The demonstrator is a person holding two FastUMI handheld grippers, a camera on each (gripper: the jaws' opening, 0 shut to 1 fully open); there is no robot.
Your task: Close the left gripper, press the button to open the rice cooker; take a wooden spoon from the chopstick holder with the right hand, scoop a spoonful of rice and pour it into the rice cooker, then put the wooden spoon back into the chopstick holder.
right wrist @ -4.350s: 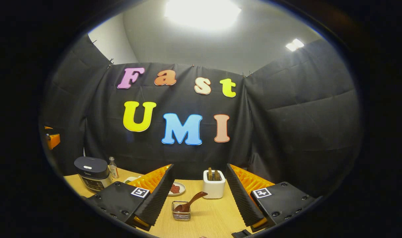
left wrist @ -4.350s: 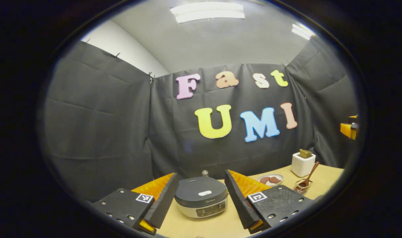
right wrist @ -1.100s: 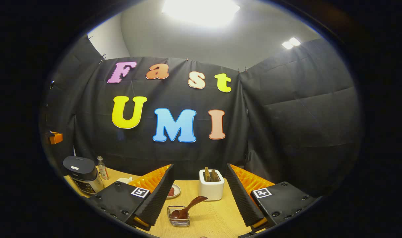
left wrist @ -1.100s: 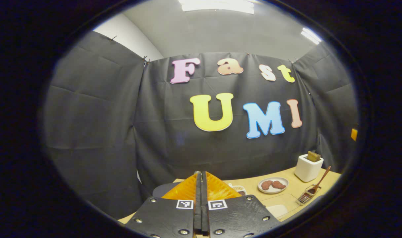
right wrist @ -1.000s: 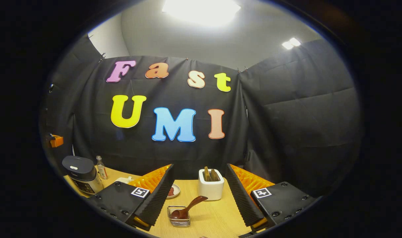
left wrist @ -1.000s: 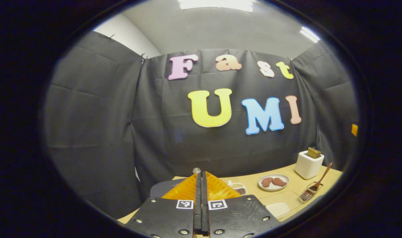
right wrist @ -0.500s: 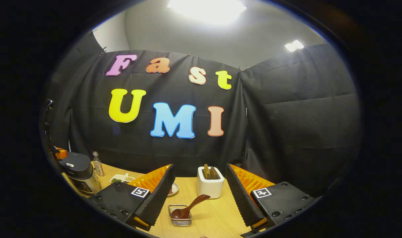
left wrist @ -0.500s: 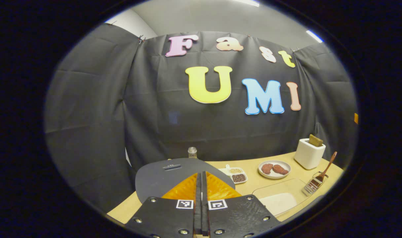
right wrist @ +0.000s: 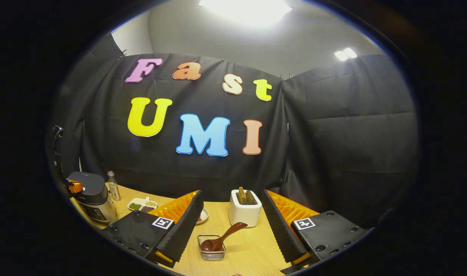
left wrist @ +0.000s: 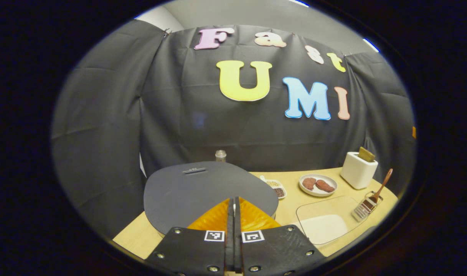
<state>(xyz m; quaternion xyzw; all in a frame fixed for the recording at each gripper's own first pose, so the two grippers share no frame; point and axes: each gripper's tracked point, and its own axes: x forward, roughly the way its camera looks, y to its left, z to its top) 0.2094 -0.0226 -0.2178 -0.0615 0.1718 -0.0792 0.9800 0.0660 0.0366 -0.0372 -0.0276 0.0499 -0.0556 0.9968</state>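
Two fingers pressed flat together, nothing between them — that is the left gripper (left wrist: 233, 209) in the left gripper view, its tip low over the front of the rice cooker (left wrist: 202, 189). The lid is still down, so I judge the button press is in hand; whether the tip touches the button I cannot tell, since the fingers hide it. A firm, straight push should do, as the cooker looks heavy enough to stay put. Far to the right on the table (left wrist: 294, 193) stands the white chopstick holder (left wrist: 358, 170), and nearer, in a small wire basket (left wrist: 362, 210), leans a wooden spoon (left wrist: 380, 187) — bowl down, handle slanting up and to the right. Between them and the cooker sit a plate (left wrist: 318, 184) and a clear tray (left wrist: 325, 221).

In the right gripper view the right gripper (right wrist: 231, 214) stands wide open and holds nothing. The holder (right wrist: 245, 208) sits straight ahead between its fingers, wooden handles sticking up from its top. Just in front lies the basket (right wrist: 212, 247) with the spoon (right wrist: 221, 238), its long axis running from the bowl at lower left to the handle end at upper right. Light and stiff, I would guess, and a little smooth — best taken well up the handle. The cooker (right wrist: 90, 194) stands well apart at the left edge, beside a small bottle (right wrist: 113, 186).
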